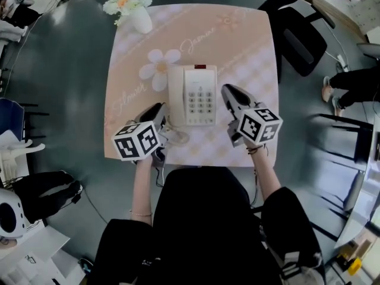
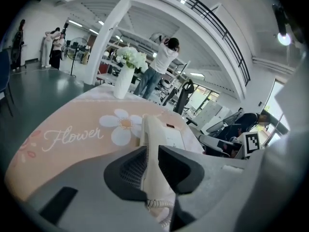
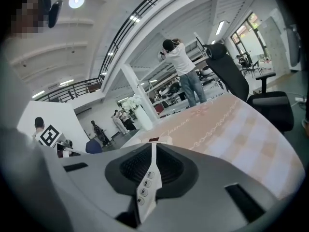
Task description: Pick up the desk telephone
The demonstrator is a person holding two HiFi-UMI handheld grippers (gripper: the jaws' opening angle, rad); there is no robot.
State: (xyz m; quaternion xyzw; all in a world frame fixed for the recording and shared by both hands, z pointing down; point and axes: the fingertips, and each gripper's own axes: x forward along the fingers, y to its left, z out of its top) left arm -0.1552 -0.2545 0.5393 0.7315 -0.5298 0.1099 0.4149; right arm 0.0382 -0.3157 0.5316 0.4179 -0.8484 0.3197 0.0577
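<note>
A cream desk telephone (image 1: 199, 97) lies in the middle of the pink table (image 1: 249, 46), its handset (image 1: 176, 94) resting along its left side. My left gripper (image 1: 161, 110) sits at the phone's near left corner, over the coiled cord (image 1: 173, 136). In the left gripper view the left gripper (image 2: 152, 149) stands open by a narrow gap, and the handset (image 2: 152, 129) shows through it. My right gripper (image 1: 227, 90) is just right of the phone. In the right gripper view this gripper (image 3: 153, 145) is shut, with only a thin slit showing the keypad (image 3: 145, 190).
A white vase of flowers (image 1: 133, 8) stands at the table's far left corner. A black office chair (image 1: 300, 37) is beyond the right edge. A person (image 2: 161, 64) stands beyond the table, and others farther back in the hall.
</note>
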